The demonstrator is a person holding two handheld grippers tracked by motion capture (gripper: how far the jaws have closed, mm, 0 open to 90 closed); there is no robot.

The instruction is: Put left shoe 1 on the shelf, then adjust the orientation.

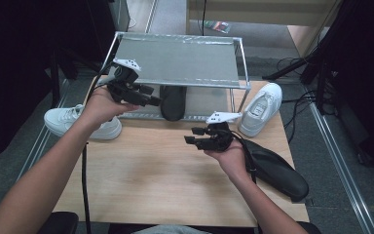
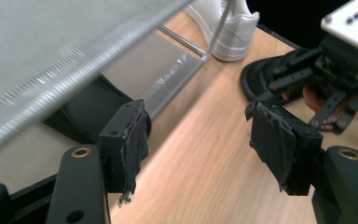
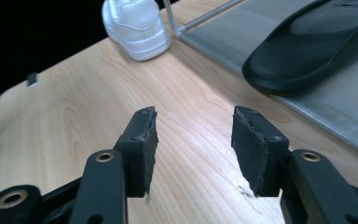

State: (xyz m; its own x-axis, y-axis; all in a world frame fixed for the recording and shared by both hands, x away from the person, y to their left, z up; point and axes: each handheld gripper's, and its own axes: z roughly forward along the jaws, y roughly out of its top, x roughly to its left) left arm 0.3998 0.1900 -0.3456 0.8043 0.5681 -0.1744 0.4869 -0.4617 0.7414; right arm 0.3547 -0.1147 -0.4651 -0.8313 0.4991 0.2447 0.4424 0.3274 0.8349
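A black slipper point(image 1: 173, 102) lies on the lower shelf of a metal rack point(image 1: 180, 61) at the back of the wooden table point(image 1: 151, 170). My left gripper point(image 1: 151, 101) hovers just left of that slipper with its jaws apart and nothing between them. In the left gripper view the gripper point(image 2: 198, 130) is open over the table, with the slipper point(image 2: 88, 109) under the shelf beyond its left jaw. My right gripper point(image 1: 191, 135) is open above the table's middle and points left. In the right gripper view the jaws point(image 3: 193, 135) are empty, and the slipper point(image 3: 307, 42) lies ahead to the right.
A second black slipper point(image 1: 277, 170) lies at the table's right edge. One white sneaker point(image 1: 260, 108) stands right of the rack, another point(image 1: 80, 122) at the table's left edge. Cables trail from both grippers, and dark stands flank the table.
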